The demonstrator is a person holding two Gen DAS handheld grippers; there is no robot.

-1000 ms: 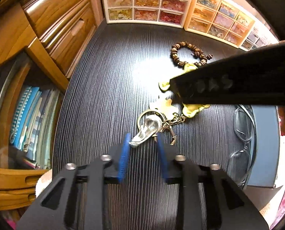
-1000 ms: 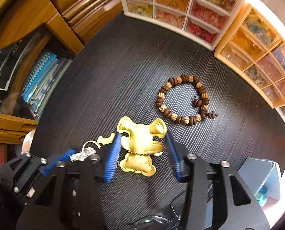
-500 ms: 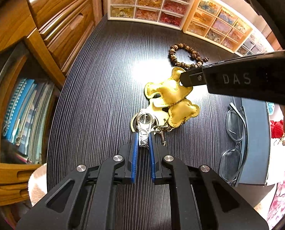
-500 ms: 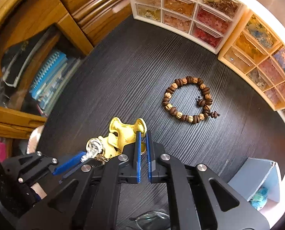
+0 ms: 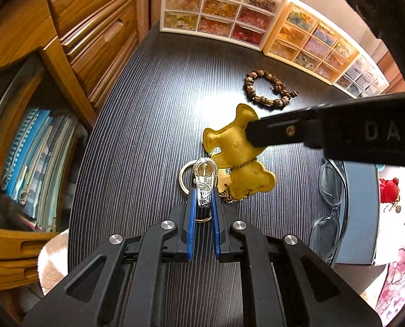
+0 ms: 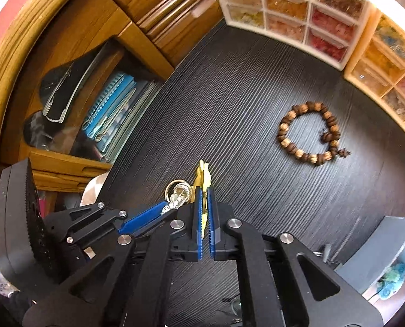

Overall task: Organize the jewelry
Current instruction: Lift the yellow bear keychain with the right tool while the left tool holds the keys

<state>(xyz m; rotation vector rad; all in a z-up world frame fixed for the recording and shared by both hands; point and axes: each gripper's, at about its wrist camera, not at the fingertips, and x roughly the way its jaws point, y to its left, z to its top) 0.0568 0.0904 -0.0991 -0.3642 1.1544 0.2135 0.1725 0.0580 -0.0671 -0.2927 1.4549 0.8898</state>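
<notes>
A keychain lies on the dark table (image 5: 153, 125): a gold bear-shaped charm (image 5: 232, 144) chained to a silver shoe-shaped charm (image 5: 204, 182) and a key ring (image 5: 184, 175). My left gripper (image 5: 203, 194) is shut on the silver shoe charm's lower end. From the right, my right gripper (image 6: 204, 190) is shut on the gold bear charm (image 6: 202, 174), which shows edge-on between its blue pads. In the right wrist view the left gripper's blue fingers (image 6: 144, 216) hold the silver charm (image 6: 178, 194) just left of mine. A brown bead bracelet (image 5: 268, 88) lies farther back, untouched.
Small-drawer organisers full of beads (image 5: 216, 8) line the table's far edge. Wooden drawers (image 5: 93, 27) and a shelf of books (image 5: 30, 158) stand at the left. Eyeglasses (image 5: 329, 207) and a grey box (image 5: 360, 212) lie at the right, beside a red knitted charm (image 5: 389, 189).
Both grippers have closed: the left on the silver shoe charm, the right on the gold bear, which now stands edge-on between its pads. The keychain has drawn a little nearer.
</notes>
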